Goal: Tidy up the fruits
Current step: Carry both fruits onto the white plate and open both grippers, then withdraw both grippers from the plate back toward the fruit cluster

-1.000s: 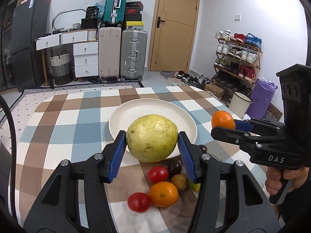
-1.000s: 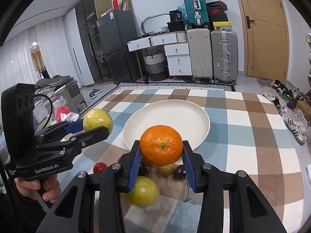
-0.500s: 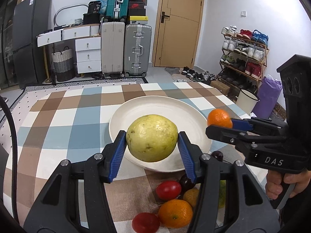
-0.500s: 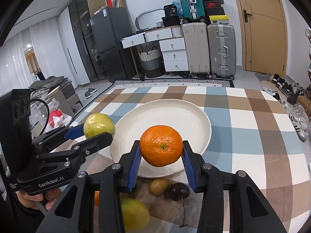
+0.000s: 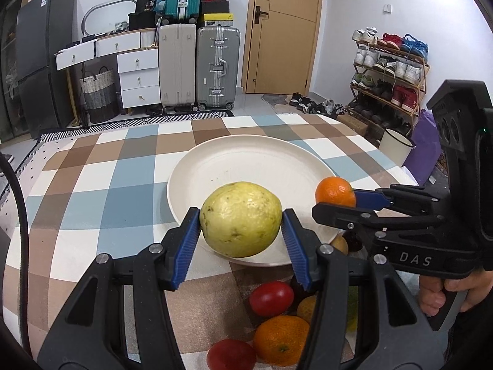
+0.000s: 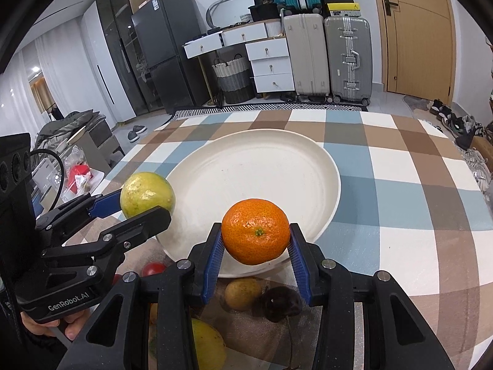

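My left gripper (image 5: 241,225) is shut on a yellow-green guava (image 5: 241,219) and holds it over the near rim of the white plate (image 5: 255,166). The guava also shows in the right wrist view (image 6: 147,195). My right gripper (image 6: 255,242) is shut on an orange mandarin (image 6: 255,236) above the plate's (image 6: 262,169) near edge; the mandarin also shows in the left wrist view (image 5: 335,191). The plate holds nothing. Loose fruit lies in front of the plate.
On the checked tablecloth (image 5: 92,185) near me lie two red tomatoes (image 5: 271,298), an orange (image 5: 282,340), a small brown fruit (image 6: 242,293), a dark cherry (image 6: 282,303) and a yellow-green fruit (image 6: 206,345). Suitcases, drawers and a shoe rack stand beyond the table.
Both grippers have moved forward with their fruit, from above the loose pile to over the plate's near rim. The plate looks larger and closer.
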`<state>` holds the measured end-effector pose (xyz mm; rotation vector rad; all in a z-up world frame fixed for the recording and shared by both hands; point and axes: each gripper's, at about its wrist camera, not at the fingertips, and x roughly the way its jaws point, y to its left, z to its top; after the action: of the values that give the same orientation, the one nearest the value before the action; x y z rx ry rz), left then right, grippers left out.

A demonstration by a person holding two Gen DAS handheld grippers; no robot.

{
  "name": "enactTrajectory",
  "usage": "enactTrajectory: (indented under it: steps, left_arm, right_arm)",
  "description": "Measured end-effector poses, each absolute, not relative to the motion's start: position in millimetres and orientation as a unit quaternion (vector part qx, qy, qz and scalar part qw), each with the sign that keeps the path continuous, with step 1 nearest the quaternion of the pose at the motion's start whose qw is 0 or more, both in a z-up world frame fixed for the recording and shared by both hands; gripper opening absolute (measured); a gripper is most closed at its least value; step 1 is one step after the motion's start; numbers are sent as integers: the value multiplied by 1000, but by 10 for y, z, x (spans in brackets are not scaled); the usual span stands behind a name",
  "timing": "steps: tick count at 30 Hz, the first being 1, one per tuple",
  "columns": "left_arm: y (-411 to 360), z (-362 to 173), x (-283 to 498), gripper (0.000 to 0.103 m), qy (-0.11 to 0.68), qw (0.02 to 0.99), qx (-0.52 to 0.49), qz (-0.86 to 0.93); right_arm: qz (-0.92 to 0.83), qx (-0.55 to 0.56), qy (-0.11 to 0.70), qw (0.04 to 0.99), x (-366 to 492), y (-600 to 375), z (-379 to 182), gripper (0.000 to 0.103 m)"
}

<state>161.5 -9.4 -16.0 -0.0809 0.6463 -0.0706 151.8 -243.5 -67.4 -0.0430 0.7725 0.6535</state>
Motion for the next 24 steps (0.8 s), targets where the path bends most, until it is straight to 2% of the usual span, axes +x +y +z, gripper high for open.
enactTrajectory:
  steps: [7,16,17,21,24]
  left_arm:
    - [-108,-197,1655,51,327,944,-37,-35]
    - [-86,-200,1586,52,324,945,-34,-26]
    - [-82,-194,1568,54,323,945,-36,-26]
    - [-34,-152,1452,81,305,951,-43,-14]
    - [-1,-112,1342,85,291,955,-45,-15]
  right_arm:
    - [313,-21,368,875,1524,-2429,-692,42]
    - [313,-23,353,881,1450,-2487,-652,49]
    - [311,-24,351,883,1434,-2497,-642,53]
    - [306,-18,340,889,1387,-2569,-608,78]
    - [304,-5,329,894,1346,-2658,-568,90]
